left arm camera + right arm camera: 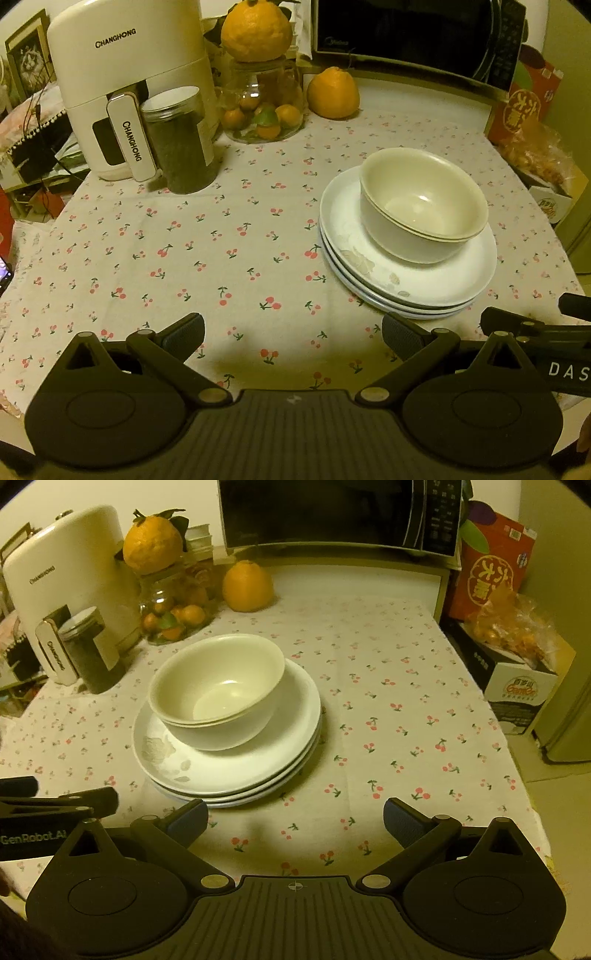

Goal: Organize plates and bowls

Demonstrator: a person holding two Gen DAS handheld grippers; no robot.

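Observation:
Two nested cream bowls point(424, 206) sit on a stack of three white plates point(406, 284) on the cherry-print tablecloth point(221, 258). In the right wrist view the bowls point(218, 690) and plates point(236, 771) lie left of centre. My left gripper point(293, 338) is open and empty, hovering over the cloth to the left of and nearer than the stack. My right gripper point(295, 821) is open and empty, nearer than the stack and to its right. Each gripper shows at the edge of the other's view.
At the back stand a white Changhong appliance point(125, 92), a dark jar point(181, 144), a glass jar of small citrus point(264, 107) with an orange on top, another orange point(332, 94) and a microwave point(417, 37). Boxes and bagged snacks point(513, 635) sit off the right table edge.

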